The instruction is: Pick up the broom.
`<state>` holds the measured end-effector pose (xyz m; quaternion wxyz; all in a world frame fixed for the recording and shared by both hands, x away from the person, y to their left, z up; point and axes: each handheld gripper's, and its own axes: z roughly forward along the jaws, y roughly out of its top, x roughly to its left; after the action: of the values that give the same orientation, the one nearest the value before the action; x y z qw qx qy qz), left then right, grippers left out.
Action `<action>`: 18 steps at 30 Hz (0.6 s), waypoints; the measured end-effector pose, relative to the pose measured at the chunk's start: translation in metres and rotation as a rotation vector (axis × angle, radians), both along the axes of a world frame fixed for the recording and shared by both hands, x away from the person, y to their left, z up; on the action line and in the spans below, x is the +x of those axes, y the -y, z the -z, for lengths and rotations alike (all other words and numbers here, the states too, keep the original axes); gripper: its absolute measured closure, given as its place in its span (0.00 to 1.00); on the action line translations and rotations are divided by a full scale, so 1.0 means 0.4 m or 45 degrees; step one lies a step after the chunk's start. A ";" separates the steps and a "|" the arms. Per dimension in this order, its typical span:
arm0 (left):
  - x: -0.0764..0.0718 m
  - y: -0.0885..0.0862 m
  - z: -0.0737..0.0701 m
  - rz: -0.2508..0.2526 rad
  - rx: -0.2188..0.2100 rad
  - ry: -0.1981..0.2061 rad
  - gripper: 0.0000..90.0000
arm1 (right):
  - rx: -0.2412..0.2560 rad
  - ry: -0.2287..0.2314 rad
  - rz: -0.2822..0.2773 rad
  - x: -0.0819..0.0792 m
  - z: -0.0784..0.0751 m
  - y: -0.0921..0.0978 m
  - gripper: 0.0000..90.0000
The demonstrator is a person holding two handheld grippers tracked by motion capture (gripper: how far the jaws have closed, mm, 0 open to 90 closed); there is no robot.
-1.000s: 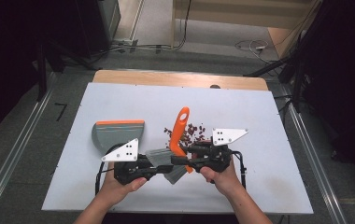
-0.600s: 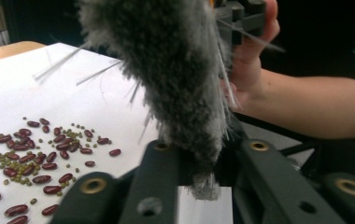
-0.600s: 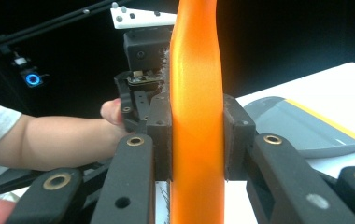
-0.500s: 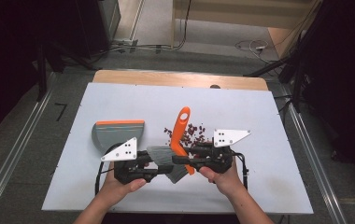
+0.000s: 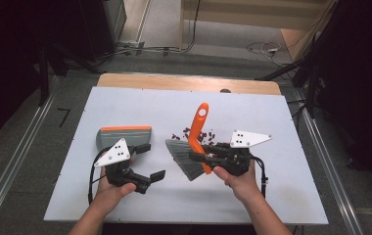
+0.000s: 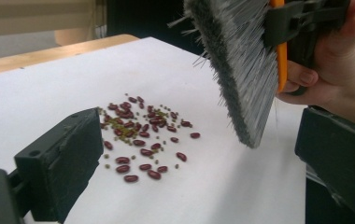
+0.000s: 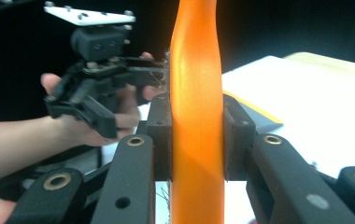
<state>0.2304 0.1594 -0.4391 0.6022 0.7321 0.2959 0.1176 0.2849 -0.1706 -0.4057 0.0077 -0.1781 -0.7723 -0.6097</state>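
A hand brush with an orange handle (image 5: 198, 125) and grey bristles (image 5: 181, 159) is held over the white table, with my right gripper (image 5: 201, 157) shut on the handle (image 7: 196, 116). The bristles (image 6: 241, 70) hang just above and to the right of a scatter of dark red beans (image 6: 143, 135), which lie by the handle (image 5: 201, 137). My left gripper (image 5: 151, 161) stands open and empty left of the bristles, its jaws wide apart (image 6: 199, 177). A grey dustpan with an orange rim (image 5: 125, 137) lies flat behind the left gripper.
The white board (image 5: 282, 186) covers the table, with a wooden strip (image 5: 184, 82) along its far edge. Dark floor, metal rails and cables surround it. The left hand and its gripper (image 7: 101, 93) show beyond the brush handle in the right gripper view.
My left gripper has drawn back to the left, away from the brush head, and its jaws now stand apart. The right gripper still holds the brush in about the same place.
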 end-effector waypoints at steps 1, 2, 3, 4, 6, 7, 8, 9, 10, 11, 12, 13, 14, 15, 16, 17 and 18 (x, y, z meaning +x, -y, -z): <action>0.000 -0.008 0.000 -0.011 -0.006 0.000 0.00 | -0.004 0.001 0.020 0.002 -0.001 0.003 0.76; 0.000 -0.014 0.000 -0.020 -0.011 0.001 0.00 | -0.013 -0.004 0.048 0.006 -0.003 0.010 0.76; 0.000 -0.021 0.000 -0.034 -0.012 0.008 0.00 | -0.024 0.003 0.065 0.008 -0.004 0.013 0.76; -0.001 -0.026 0.000 -0.051 -0.013 0.006 0.00 | -0.024 0.003 0.065 0.008 -0.004 0.013 0.76; -0.003 -0.035 -0.001 -0.086 -0.002 0.015 0.00 | -0.045 0.000 0.115 0.012 -0.007 0.020 0.76; -0.005 -0.039 -0.002 -0.101 -0.002 0.016 0.00 | -0.056 0.001 0.129 0.014 -0.009 0.023 0.76; -0.005 -0.043 -0.002 -0.107 0.001 0.020 0.00 | -0.056 0.001 0.129 0.014 -0.009 0.023 0.76; -0.006 -0.047 -0.002 -0.112 -0.003 0.018 0.00 | -0.062 -0.001 0.146 0.015 -0.010 0.026 0.76; -0.008 -0.051 -0.001 -0.114 -0.004 0.020 0.00 | -0.078 0.002 0.183 0.017 -0.012 0.031 0.76; -0.009 -0.055 -0.001 -0.118 0.001 0.021 0.00 | -0.088 0.007 0.201 0.018 -0.013 0.034 0.76; -0.011 -0.058 -0.001 -0.125 0.009 0.026 0.00 | -0.088 0.007 0.201 0.018 -0.013 0.034 0.76; -0.012 -0.061 0.000 -0.129 0.011 0.030 0.00 | -0.097 0.010 0.221 0.018 -0.015 0.037 0.76; -0.013 -0.064 0.001 -0.133 0.016 0.029 0.00 | -0.113 0.014 0.250 0.019 -0.017 0.040 0.76; -0.014 -0.068 0.002 -0.141 0.022 0.030 0.00 | -0.121 0.012 0.274 0.021 -0.020 0.043 0.76; -0.015 -0.072 0.004 -0.148 0.025 0.029 0.00 | -0.126 0.011 0.288 0.023 -0.021 0.047 0.76; -0.015 -0.077 0.006 -0.150 0.021 0.023 0.00 | -0.132 0.008 0.305 0.024 -0.023 0.051 0.76; -0.015 -0.082 0.008 -0.160 0.020 0.019 0.00 | -0.142 0.005 0.324 0.026 -0.024 0.053 0.76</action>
<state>0.2245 0.1921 -0.4424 0.5902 0.7158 0.3358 0.1629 0.2951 -0.1919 -0.3960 -0.0812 -0.2734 -0.7761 -0.5624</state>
